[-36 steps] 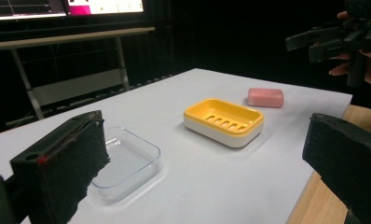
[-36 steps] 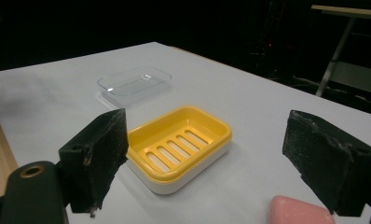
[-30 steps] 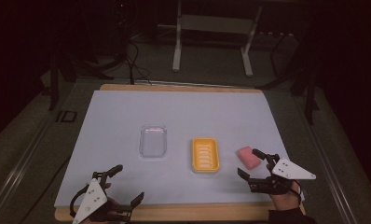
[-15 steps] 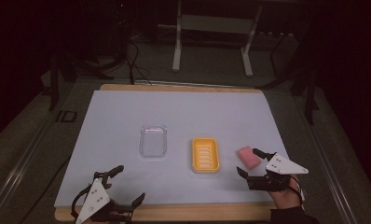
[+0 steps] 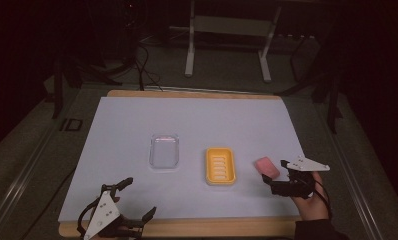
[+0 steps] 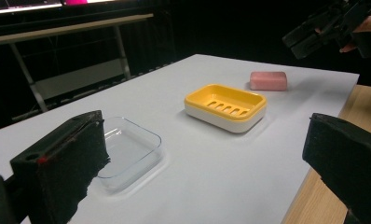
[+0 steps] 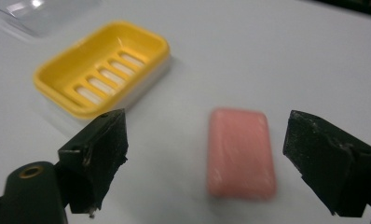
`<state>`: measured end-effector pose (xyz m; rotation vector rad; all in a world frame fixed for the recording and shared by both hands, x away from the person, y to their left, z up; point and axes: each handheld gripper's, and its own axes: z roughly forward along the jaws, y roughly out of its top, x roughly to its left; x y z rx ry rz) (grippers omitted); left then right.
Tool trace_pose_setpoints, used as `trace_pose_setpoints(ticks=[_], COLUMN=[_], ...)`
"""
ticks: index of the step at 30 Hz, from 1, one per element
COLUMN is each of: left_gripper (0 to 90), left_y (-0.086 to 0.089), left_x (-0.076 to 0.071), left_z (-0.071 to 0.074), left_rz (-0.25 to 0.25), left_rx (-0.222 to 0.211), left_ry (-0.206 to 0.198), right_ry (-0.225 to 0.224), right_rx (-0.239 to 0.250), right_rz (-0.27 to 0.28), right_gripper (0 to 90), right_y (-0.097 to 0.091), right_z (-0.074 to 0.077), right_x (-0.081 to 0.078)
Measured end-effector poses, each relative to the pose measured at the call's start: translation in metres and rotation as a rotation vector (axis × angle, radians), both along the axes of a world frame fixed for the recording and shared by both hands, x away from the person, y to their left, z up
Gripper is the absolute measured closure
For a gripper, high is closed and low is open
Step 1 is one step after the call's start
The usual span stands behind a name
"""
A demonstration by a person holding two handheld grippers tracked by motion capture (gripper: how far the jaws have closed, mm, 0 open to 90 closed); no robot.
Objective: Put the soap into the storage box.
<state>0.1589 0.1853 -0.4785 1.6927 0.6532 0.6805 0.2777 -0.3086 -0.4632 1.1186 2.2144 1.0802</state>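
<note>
A: Where do we find the pink soap bar (image 7: pixel 241 151)?

B: On the white table (image 5: pixel 197 125), just right of the yellow soap dish (image 5: pixel 220 165), directly ahead of our right gripper (image 5: pixel 275 173). Its jaws stand apart, and the bar's long axis runs along our line of reach, between them.

A: And our left gripper (image 5: pixel 138 198)?

B: Also spread, empty, well apart from it.

Dim, dark surroundings; the lit white table (image 5: pixel 137 130) glows, pink soap (image 7: pixel 240 151) blurred.

Dim lab or test room, white-covered table (image 5: pixel 137 130), metal stand legs (image 5: pixel 227 45), floor cables (image 5: pixel 142 65)
</note>
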Motion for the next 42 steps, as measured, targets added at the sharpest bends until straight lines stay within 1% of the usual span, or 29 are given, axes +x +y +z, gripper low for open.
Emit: trace_pose_setpoints(ticks=[3, 4, 5, 6, 7, 9, 12, 13, 14, 15, 16, 17, 20, 21, 22, 23, 24, 25, 26, 29, 33, 34, 35, 40, 41, 42], left_gripper=[0.4, 0.3, 0.3, 0.4, 0.3, 0.3, 0.3, 0.4, 0.3, 0.3, 0.3, 0.3, 0.3, 0.3, 0.3, 0.3, 0.3, 0.3, 0.3, 0.3, 0.3, 0.3, 0.3, 0.3, 0.3, 0.4], left_y=[0.0, 0.0, 0.0, 0.0, 0.0, 0.0, -0.001, -0.001, -0.001, -0.001, -0.001, -0.001, -0.001, -0.001, -0.001, -0.001, -0.001, -0.001, -0.001, -0.001, -0.001, -0.001, -0.001, -0.001, -0.001, -0.001], left_x=[0.0, 0.0, 0.0, 0.0, 0.001, 0.0, 0.001, 0.001, 0.001, 0.001, 0.001, 0.001, 0.001, 0.001, 0.001, 0.001, 0.001, 0.001, 0.001, 0.001, 0.001, 0.001, 0.001, 0.001, 0.001, 0.001], left_z=[0.0, 0.0, 0.0, 0.0, 0.0, 0.0, -0.001, -0.001, -0.001, -0.001, -0.001, -0.001, -0.001, -0.001, -0.001, -0.001, -0.001, -0.001, -0.001, -0.001, -0.001, -0.001, -0.001, -0.001, -0.001, -0.001], left_rz=[0.001, 0.001, 0.001, 0.001, 0.001, 0.001, 0.001, 0.002, 0.002, 0.002, 0.001, 0.002, 0.001, 0.002, 0.002, 0.002, 0.002, 0.001, 0.001, 0.0, 0.0, 0.0, -0.001, 0.0, 0.0, 0.0], left_rx=[0.0, 0.0, 0.0, 0.008, 0.009, 0.01, 0.013, 0.017, 0.017, 0.018, 0.018, 0.02, 0.021, 0.02, 0.02, 0.02, 0.021, 0.021, 0.021, 0.02, 0.021, 0.022, 0.021, 0.023, 0.023, 0.023], left_ry=[0.001, 0.001, 0.001, 0.002, 0.003, 0.004, 0.005, 0.006, 0.006, 0.006, 0.007, 0.008, 0.008, 0.008, 0.008, 0.008, 0.009, 0.009, 0.009, 0.009, 0.009, 0.009, 0.008, 0.009, 0.009, 0.009], right_ry=[0.068, 0.068, 0.091, 0.144, 0.164, 0.197, 0.258, 0.285, 0.285, 0.341, 0.341, 0.407, 0.442, 0.454, 0.454, 0.472, 0.472, 0.495, 0.506, 0.561, 0.635, 0.644, 0.653, 0.715, 0.724, 0.724], right_rx=[-0.035, -0.035, -0.04, -0.065, -0.074, -0.086, -0.107, -0.112, -0.112, -0.101, -0.101, -0.1, -0.132, -0.137, -0.137, -0.137, -0.137, -0.148, -0.154, -0.174, -0.221, -0.227, -0.243, -0.305, -0.314, -0.314], right_rz=[-0.024, -0.024, -0.035, -0.048, -0.055, -0.065, -0.07, -0.072, -0.072, -0.084, -0.084, -0.085, -0.074, -0.071, -0.071, -0.07, -0.07, -0.069, -0.069, -0.071, -0.062, -0.062, -0.056, -0.036, -0.033, -0.033], right_gripper=[13.5, 13.5, 13.5, 13.5, 13.5, 13.7, 14.1, 14.1, 14.1, 14.6, 14.6, 14.8, 14.6, 14.5, 14.5, 14.5, 14.4, 14.0, 14.2, 14.7, 16.8, 17.1, 17.1, 17.1, 17.2, 17.2], right_y=[-0.006, -0.006, -0.008, -0.011, -0.013, -0.015, -0.017, -0.017, -0.017, -0.017, -0.017, -0.016, -0.014, -0.014, -0.014, -0.013, -0.013, -0.011, -0.011, -0.009, -0.006, -0.006, -0.006, -0.003, -0.003, -0.003], right_z=[0.0, 0.0, -0.001, -0.002, -0.002, -0.003, -0.006, -0.007, -0.007, -0.009, -0.009, -0.011, -0.013, -0.014, -0.014, -0.014, -0.014, -0.014, -0.014, -0.012, -0.009, -0.008, -0.008, -0.009, -0.01, -0.01], right_x=[0.004, 0.004, 0.005, 0.007, 0.008, 0.009, 0.01, 0.01, 0.01, 0.01, 0.01, 0.01, 0.011, 0.011, 0.011, 0.011, 0.011, 0.012, 0.012, 0.015, 0.019, 0.019, 0.02, 0.025, 0.025, 0.025])
